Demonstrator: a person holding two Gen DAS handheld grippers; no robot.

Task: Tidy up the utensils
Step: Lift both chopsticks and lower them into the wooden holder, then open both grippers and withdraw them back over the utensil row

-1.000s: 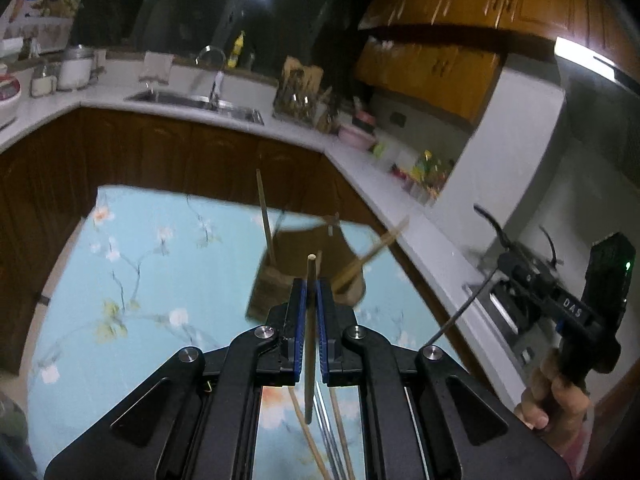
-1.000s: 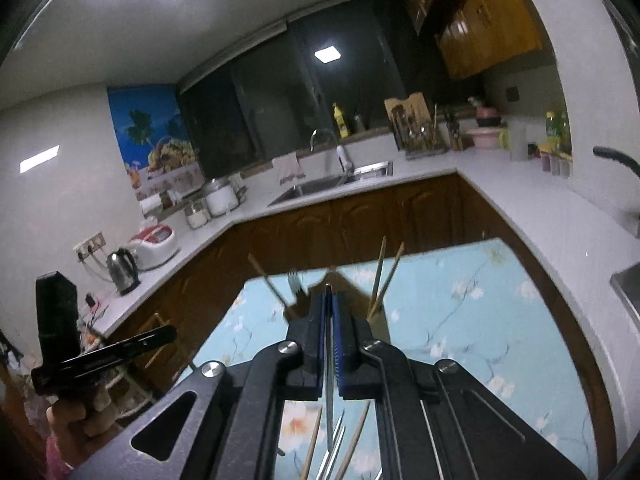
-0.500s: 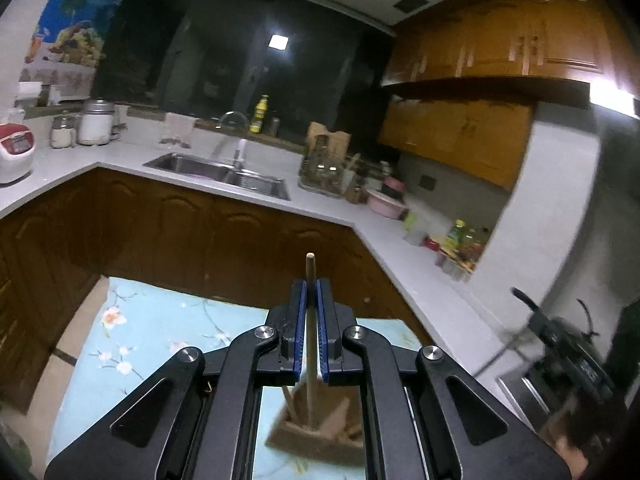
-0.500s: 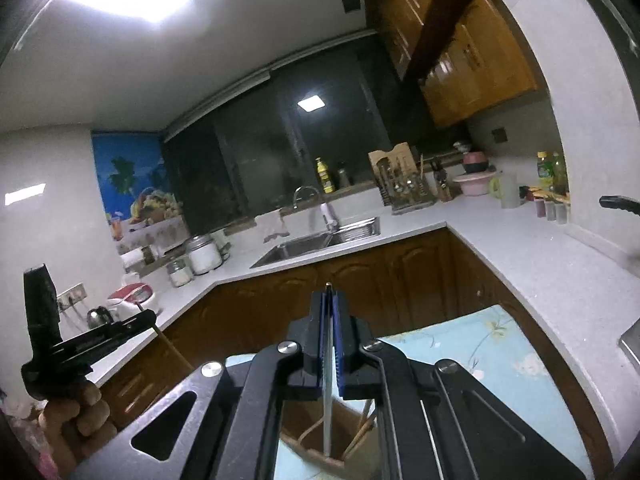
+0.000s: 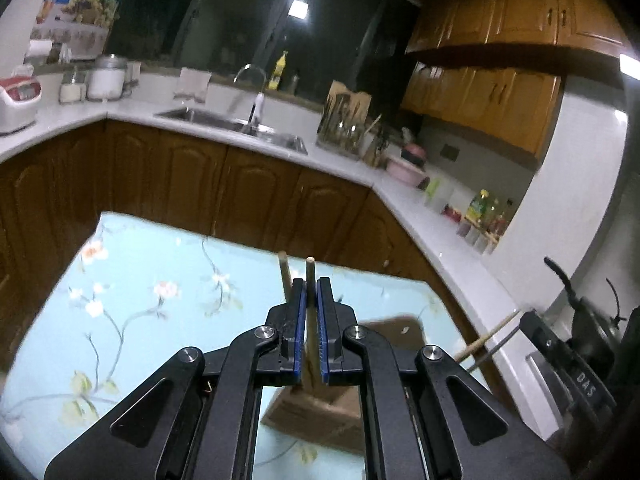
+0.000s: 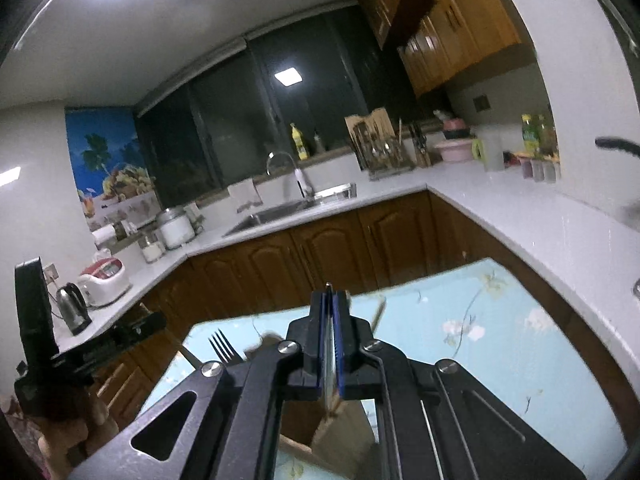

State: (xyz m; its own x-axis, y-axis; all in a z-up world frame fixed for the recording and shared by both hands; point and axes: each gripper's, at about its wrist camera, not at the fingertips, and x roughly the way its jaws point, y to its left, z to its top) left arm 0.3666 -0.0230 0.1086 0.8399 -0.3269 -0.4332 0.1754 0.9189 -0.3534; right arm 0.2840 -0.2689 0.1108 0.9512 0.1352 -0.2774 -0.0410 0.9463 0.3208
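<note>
My left gripper [image 5: 311,292] is shut on a wooden chopstick [image 5: 309,268] that stands upright between the blue pads, its lower end over a brown wooden utensil holder [image 5: 320,412] on the floral table. A second chopstick [image 5: 284,270] sticks up from the holder beside it. My right gripper [image 6: 329,304] is shut on a thin metal utensil [image 6: 328,289], held upright above the same holder [image 6: 340,436]. A fork [image 6: 224,346] stands in the holder at the left. The right gripper shows in the left wrist view [image 5: 576,364] at the right edge.
The light blue floral tablecloth [image 5: 140,292] covers the table. Brown cabinets and a white counter with a sink [image 5: 236,126] wrap around behind it. A kettle [image 6: 74,308] and rice cooker [image 6: 104,282] stand on the left counter.
Both cameras tilted up and then back down; the holder came back under both grippers. Both grippers stayed shut on their utensils.
</note>
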